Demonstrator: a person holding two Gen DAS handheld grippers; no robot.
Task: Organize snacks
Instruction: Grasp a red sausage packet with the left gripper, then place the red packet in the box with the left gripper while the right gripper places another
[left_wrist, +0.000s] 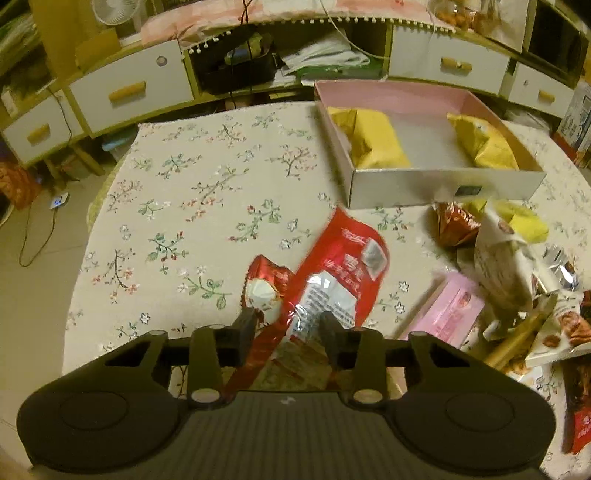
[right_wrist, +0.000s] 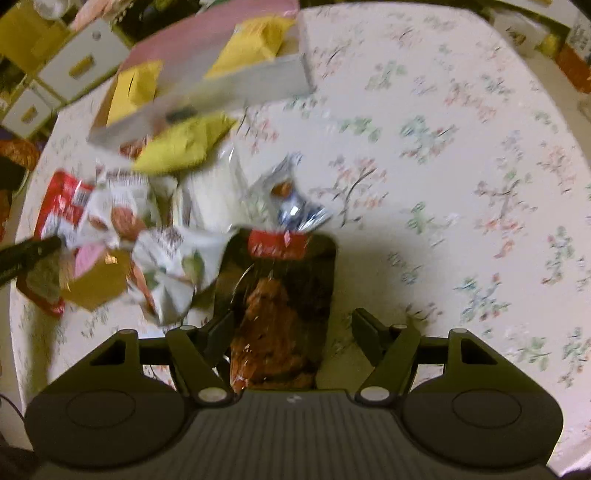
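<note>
A pink-lined box (left_wrist: 439, 184) stands at the far right of the floral table and holds two yellow packets (left_wrist: 373, 138). My left gripper (left_wrist: 288, 328) has its fingers on either side of a red snack bag (left_wrist: 332, 273); the jaws stand apart and the bag lies between them. A small red wrapped snack (left_wrist: 264, 291) lies beside it. My right gripper (right_wrist: 291, 332) is open around a dark packet with a red label (right_wrist: 284, 295) on the table. The box (right_wrist: 221, 88) shows at upper left in the blurred right wrist view.
A heap of mixed snack packets (left_wrist: 517, 277) lies right of the red bag, with a pink packet (left_wrist: 450, 310) and a yellow one (right_wrist: 184, 144). White drawers (left_wrist: 129, 92) stand behind the table. The left table edge (left_wrist: 81, 258) drops to the floor.
</note>
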